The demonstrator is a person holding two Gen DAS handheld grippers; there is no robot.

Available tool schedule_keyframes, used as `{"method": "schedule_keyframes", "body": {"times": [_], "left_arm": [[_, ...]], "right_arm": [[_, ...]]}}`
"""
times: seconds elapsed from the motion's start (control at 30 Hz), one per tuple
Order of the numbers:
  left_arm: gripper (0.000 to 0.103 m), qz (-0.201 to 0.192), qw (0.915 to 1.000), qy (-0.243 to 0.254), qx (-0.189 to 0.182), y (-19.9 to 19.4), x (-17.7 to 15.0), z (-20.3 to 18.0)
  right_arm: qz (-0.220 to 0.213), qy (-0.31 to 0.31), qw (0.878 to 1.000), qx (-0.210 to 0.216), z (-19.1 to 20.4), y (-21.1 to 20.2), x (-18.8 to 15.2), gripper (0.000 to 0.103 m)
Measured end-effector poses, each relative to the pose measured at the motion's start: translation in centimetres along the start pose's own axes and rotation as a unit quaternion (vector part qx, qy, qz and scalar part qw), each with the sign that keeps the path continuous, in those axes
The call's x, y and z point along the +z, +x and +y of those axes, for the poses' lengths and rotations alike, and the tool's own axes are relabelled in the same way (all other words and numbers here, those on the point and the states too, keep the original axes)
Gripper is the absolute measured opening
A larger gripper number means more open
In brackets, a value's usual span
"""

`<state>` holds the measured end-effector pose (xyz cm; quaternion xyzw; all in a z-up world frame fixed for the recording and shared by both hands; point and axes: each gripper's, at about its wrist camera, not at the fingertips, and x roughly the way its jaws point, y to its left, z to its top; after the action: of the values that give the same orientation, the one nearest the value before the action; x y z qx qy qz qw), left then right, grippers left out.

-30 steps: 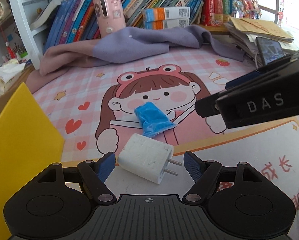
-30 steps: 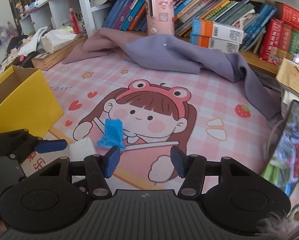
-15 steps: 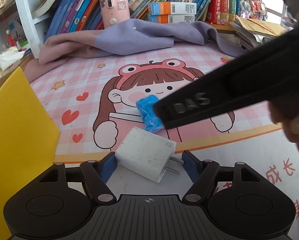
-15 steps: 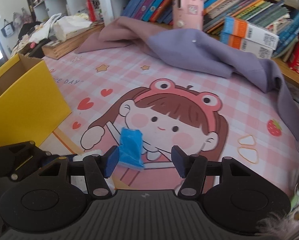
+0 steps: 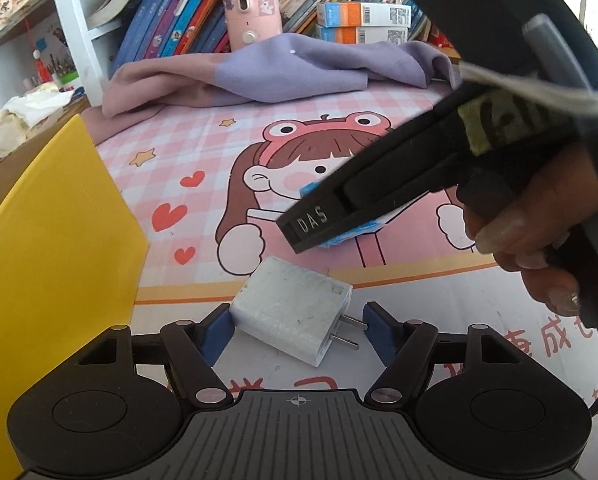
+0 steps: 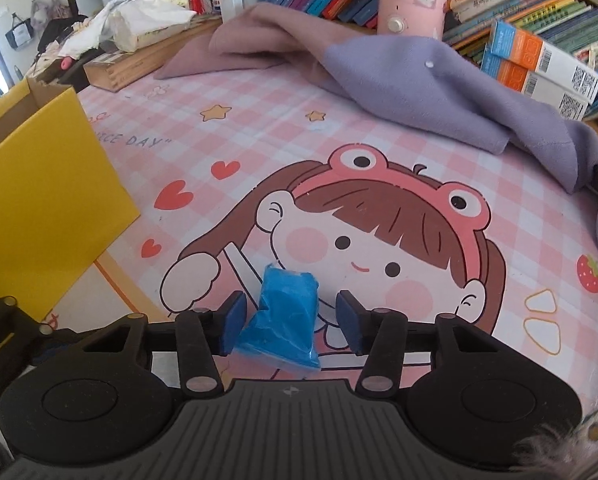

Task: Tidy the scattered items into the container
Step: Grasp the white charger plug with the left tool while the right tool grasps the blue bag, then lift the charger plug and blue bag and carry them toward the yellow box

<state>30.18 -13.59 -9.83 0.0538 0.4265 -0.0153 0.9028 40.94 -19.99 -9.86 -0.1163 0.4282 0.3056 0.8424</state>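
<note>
Both tongs lined up for a double pick.

My left gripper (image 5: 297,330) stands spread astride the white charger (image 5: 295,320), closing slowly. My right gripper (image 6: 289,320) has slid in over the blue packet (image 6: 285,320), jaws closing, right pad still clear; the yellow box (image 6: 43,196) waits leftward.

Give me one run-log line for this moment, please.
left gripper: open around charger | right gripper: closing, open around blue packet | yellow box: nothing dropped in yet
</note>
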Motion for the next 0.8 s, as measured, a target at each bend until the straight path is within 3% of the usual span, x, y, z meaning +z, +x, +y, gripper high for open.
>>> {"method": "schedule_keyframes", "body": {"times": [0.03, 0.1, 0.8], "left_arm": [[0.072, 0.000, 1.0000, -0.002, -0.001, -0.1, 0.0, 0.0], [0.072, -0.001, 1.0000, -0.005, -0.001, -0.2, 0.0, 0.1], [0.071, -0.044, 0.9989, -0.006, -0.012, -5.8, -0.7, -0.4]], "right_arm": [[-0.001, -0.006, 1.000, -0.004, 0.2, 0.0, -0.1, 0.046], [-0.006, -0.017, 1.000, -0.009, 0.3, -0.1, -0.3, 0.031], [-0.061, 0.012, 0.998, -0.003, 0.3, -8.2, -3.1, 0.030]]}}
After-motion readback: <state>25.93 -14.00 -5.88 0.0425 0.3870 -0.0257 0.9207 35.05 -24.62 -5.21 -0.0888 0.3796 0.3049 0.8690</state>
